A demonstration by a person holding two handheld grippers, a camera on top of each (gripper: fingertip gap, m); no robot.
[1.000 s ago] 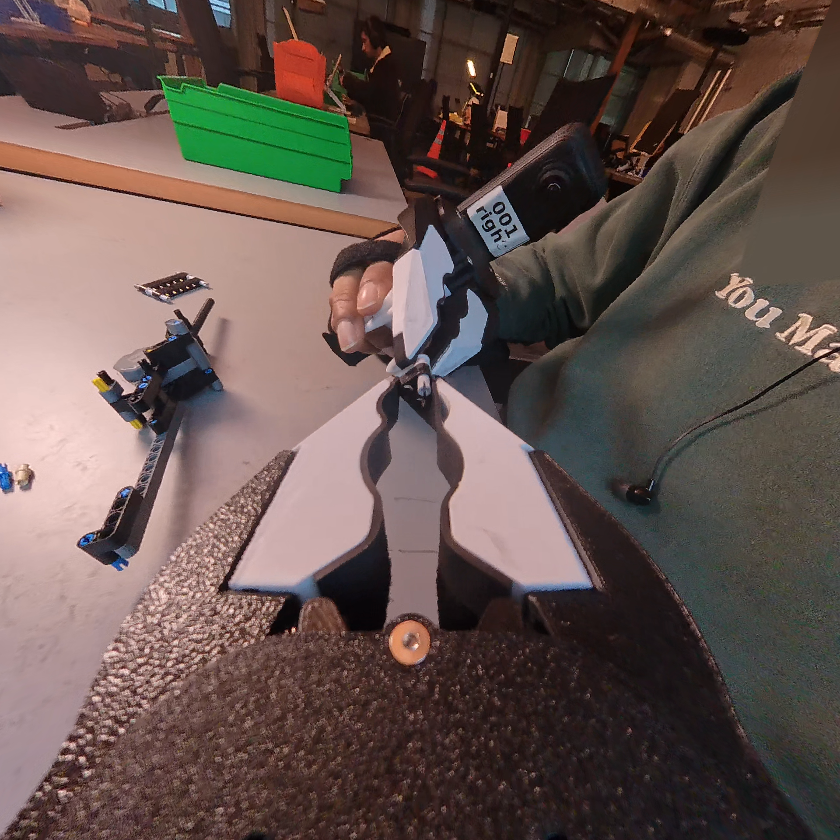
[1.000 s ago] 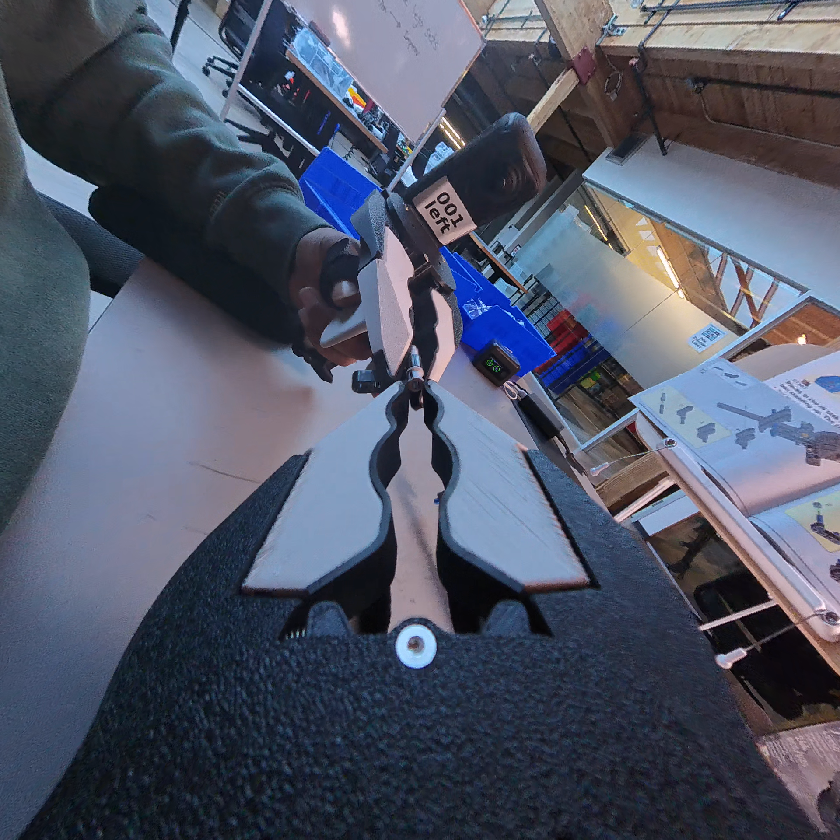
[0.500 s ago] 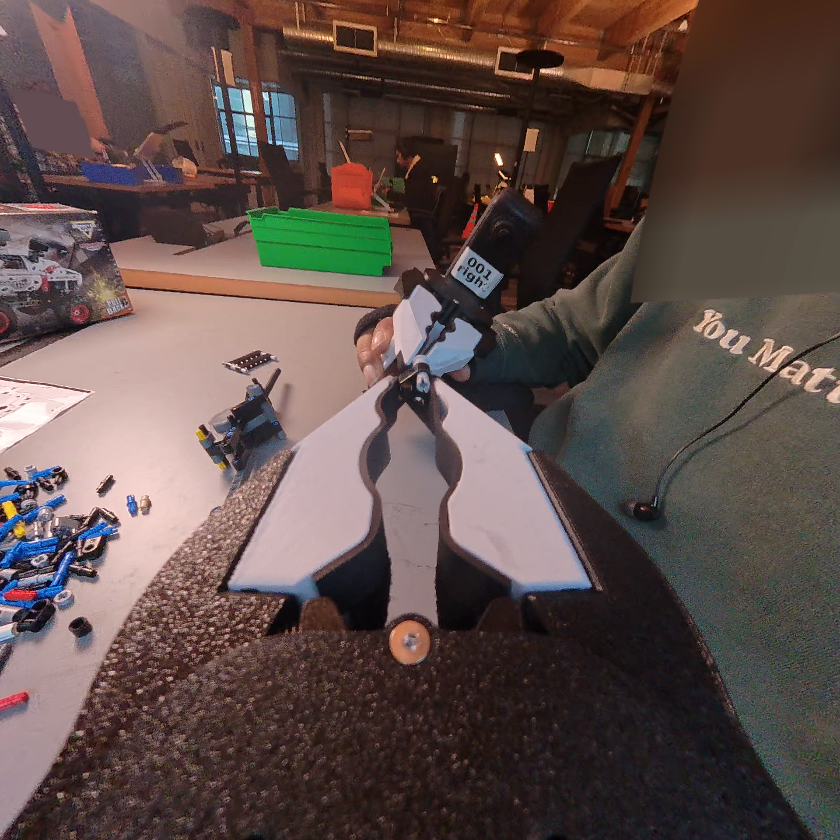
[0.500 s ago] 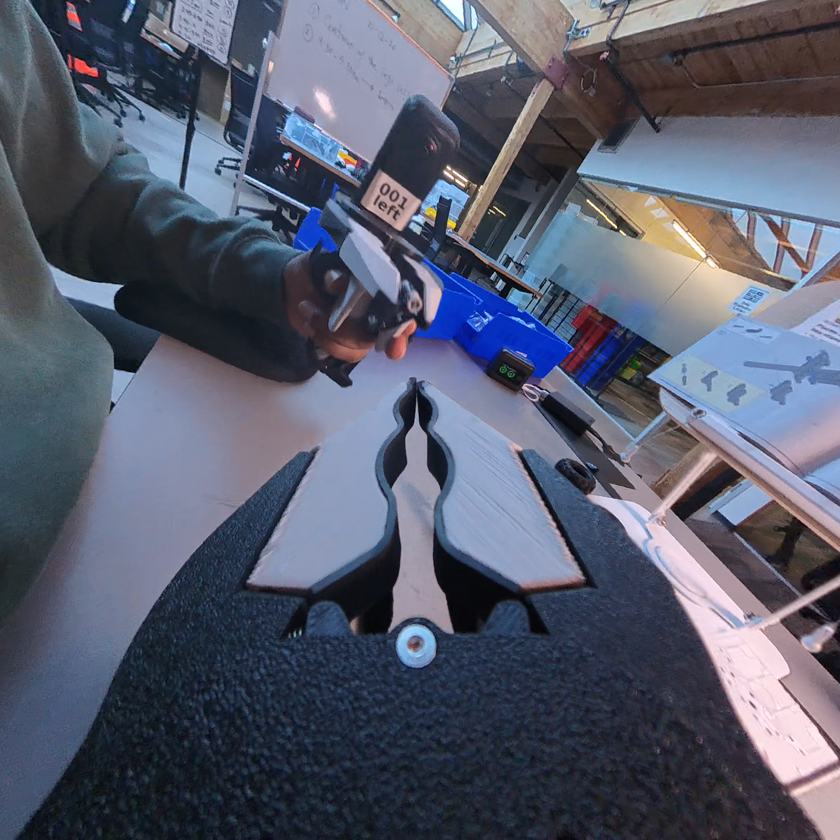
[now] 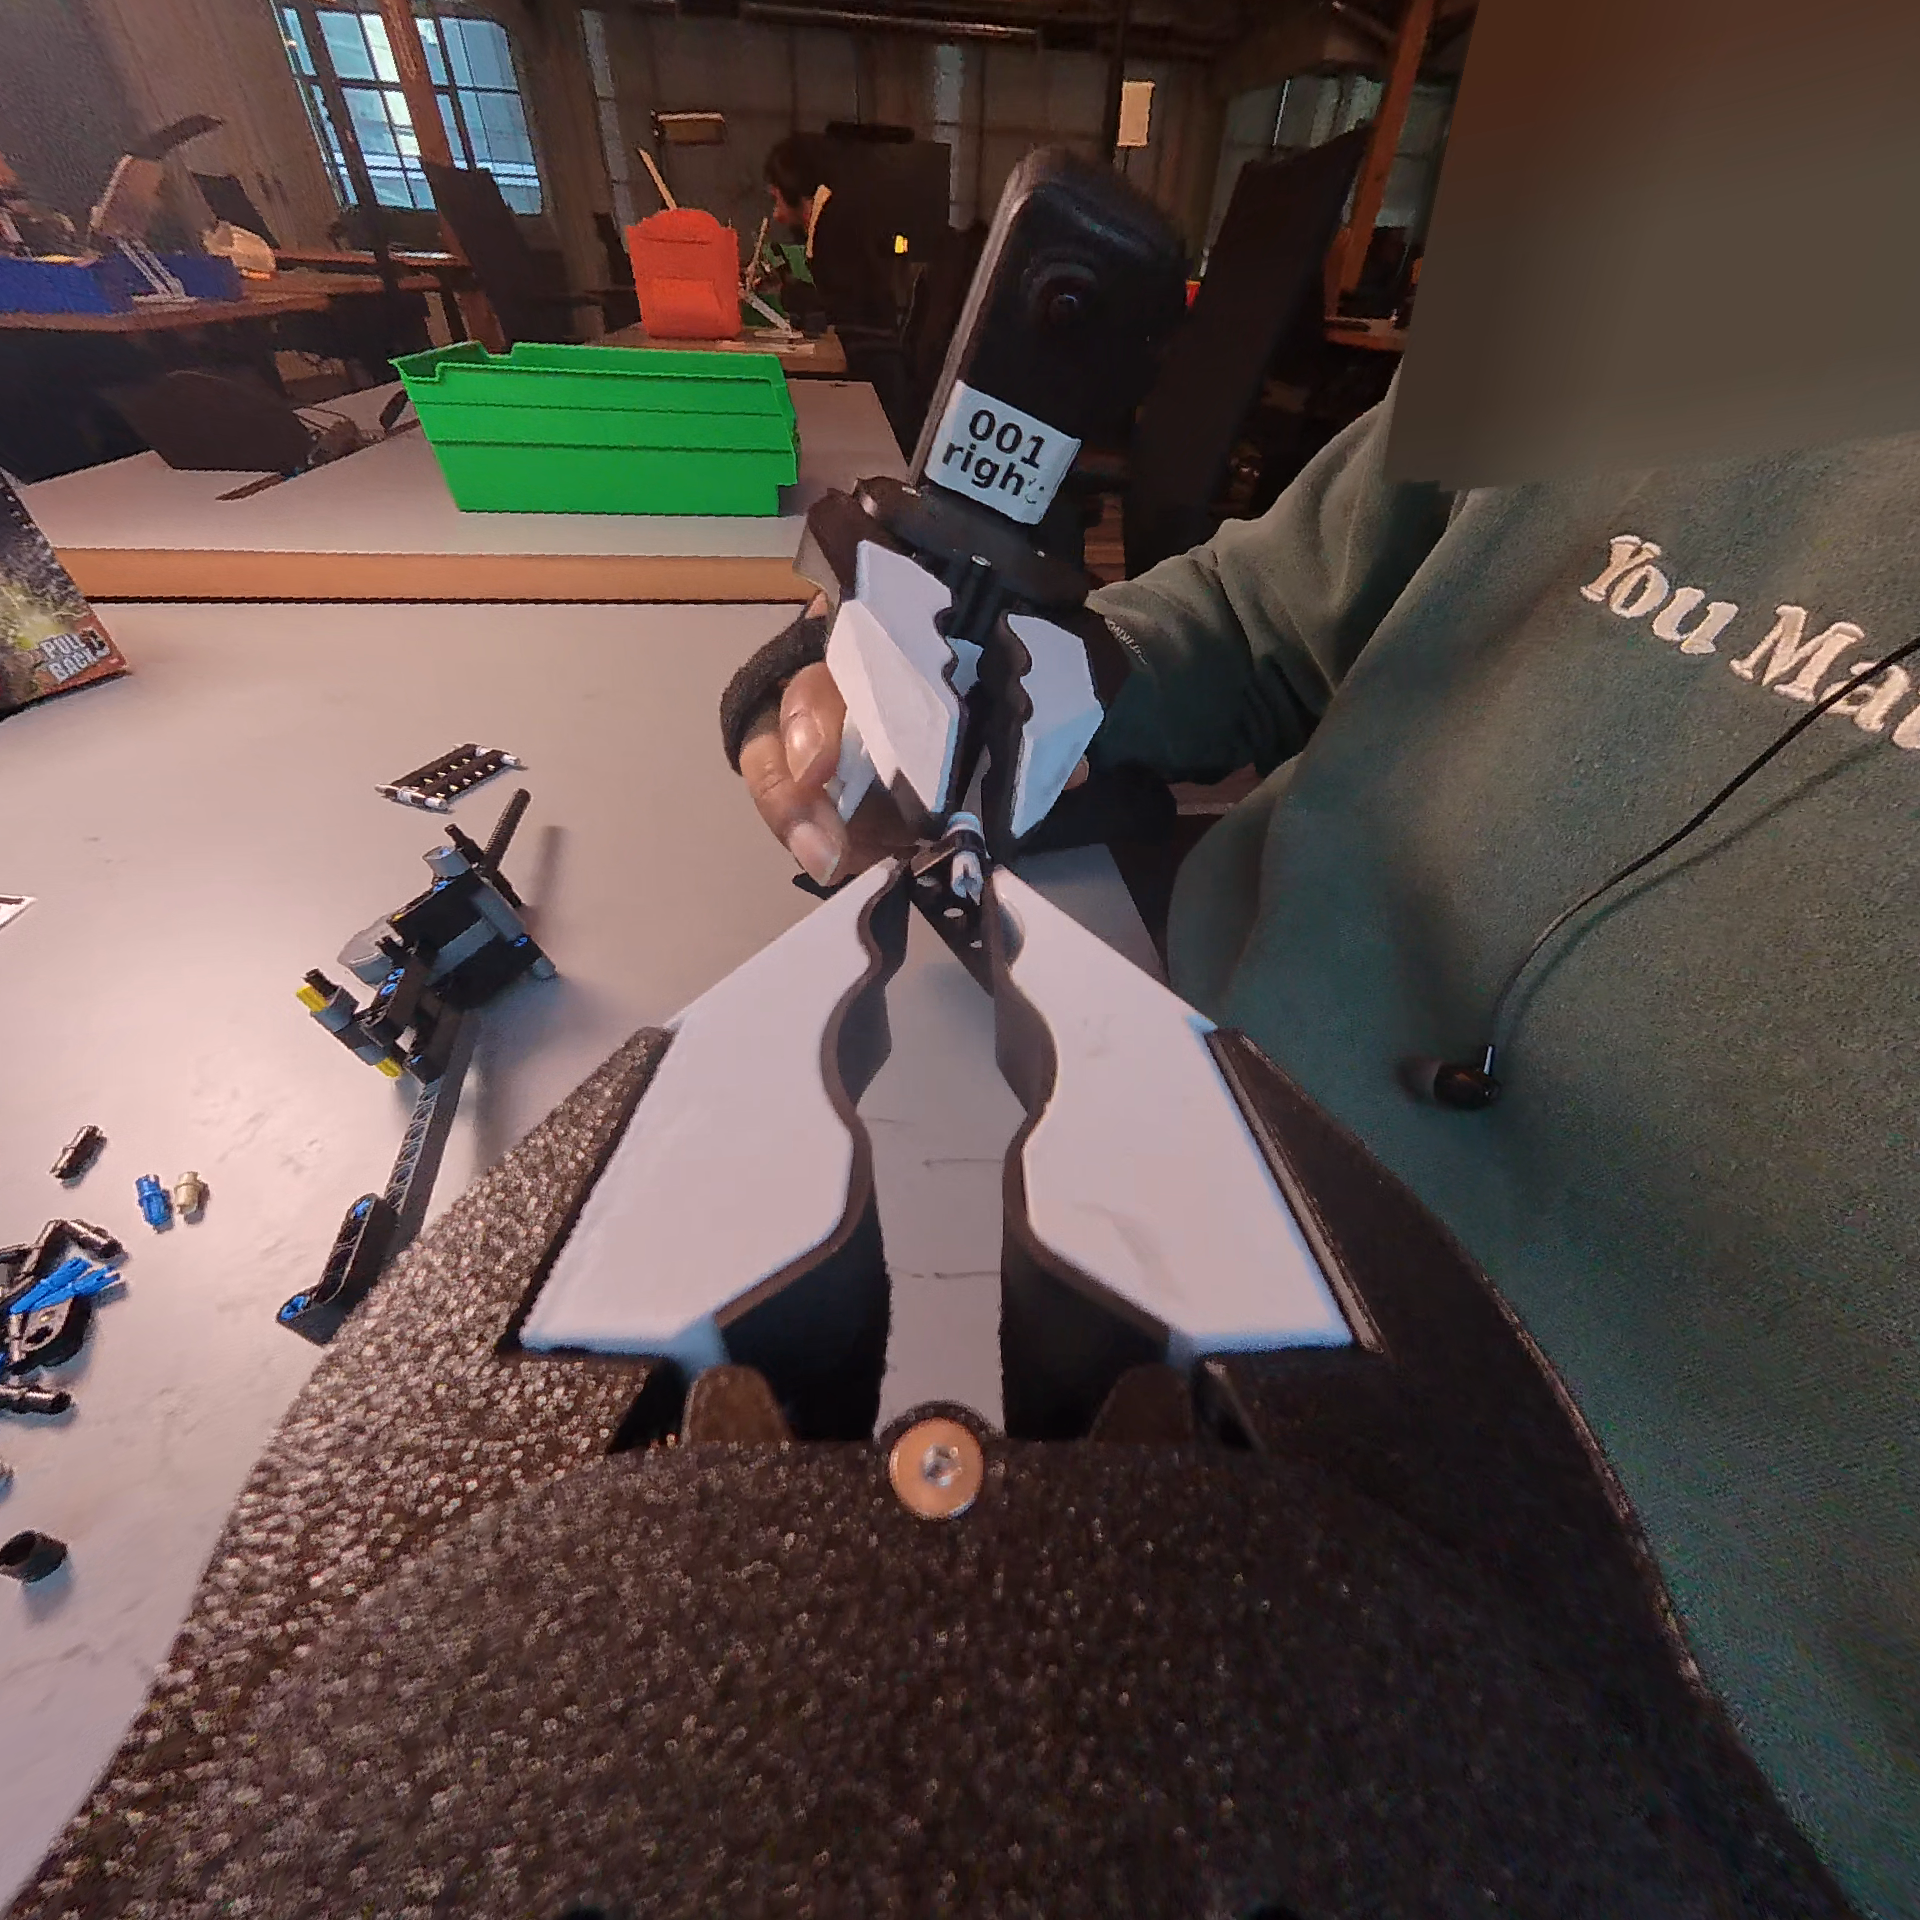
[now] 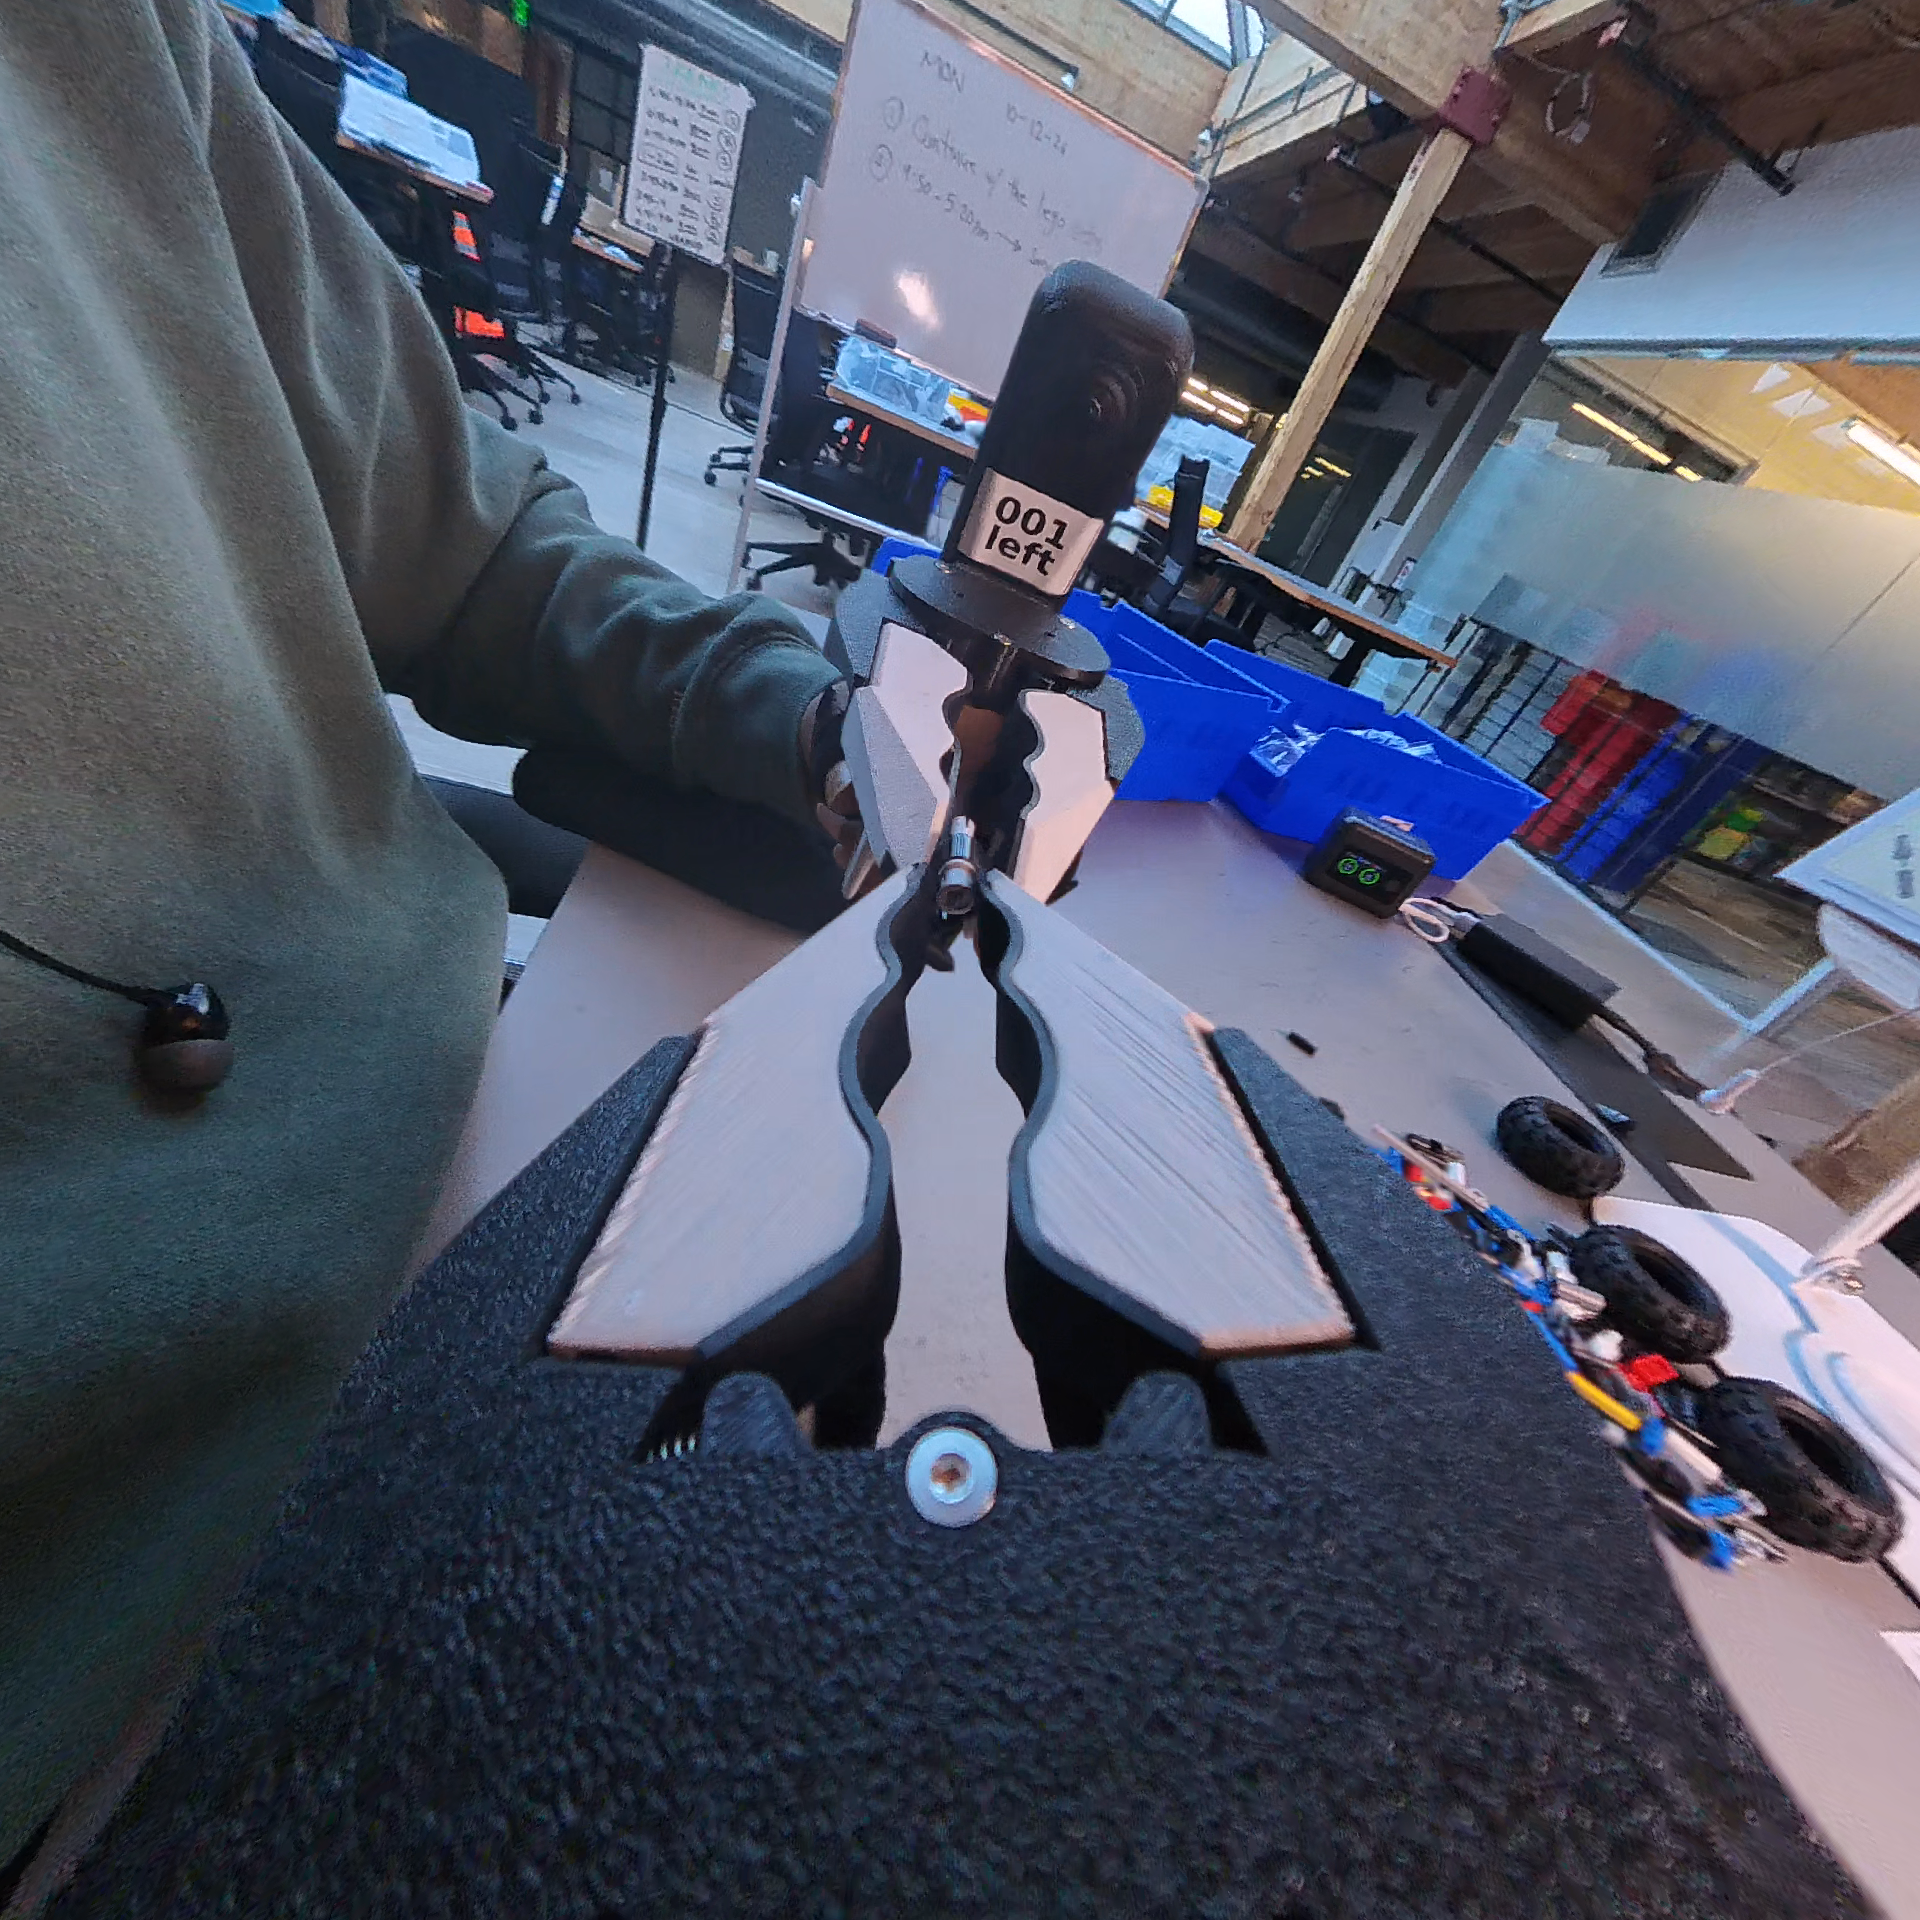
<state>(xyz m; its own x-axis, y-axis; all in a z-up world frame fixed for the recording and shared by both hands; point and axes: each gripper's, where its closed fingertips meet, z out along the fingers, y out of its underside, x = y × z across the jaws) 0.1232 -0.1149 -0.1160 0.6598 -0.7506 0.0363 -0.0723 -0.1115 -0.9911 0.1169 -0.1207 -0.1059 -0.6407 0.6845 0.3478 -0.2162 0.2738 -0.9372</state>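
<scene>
Two grippers meet tip to tip above the grey table — left gripper and right gripper both pinch one small black-and-silver piece; half-built black model lies left, apart
</scene>
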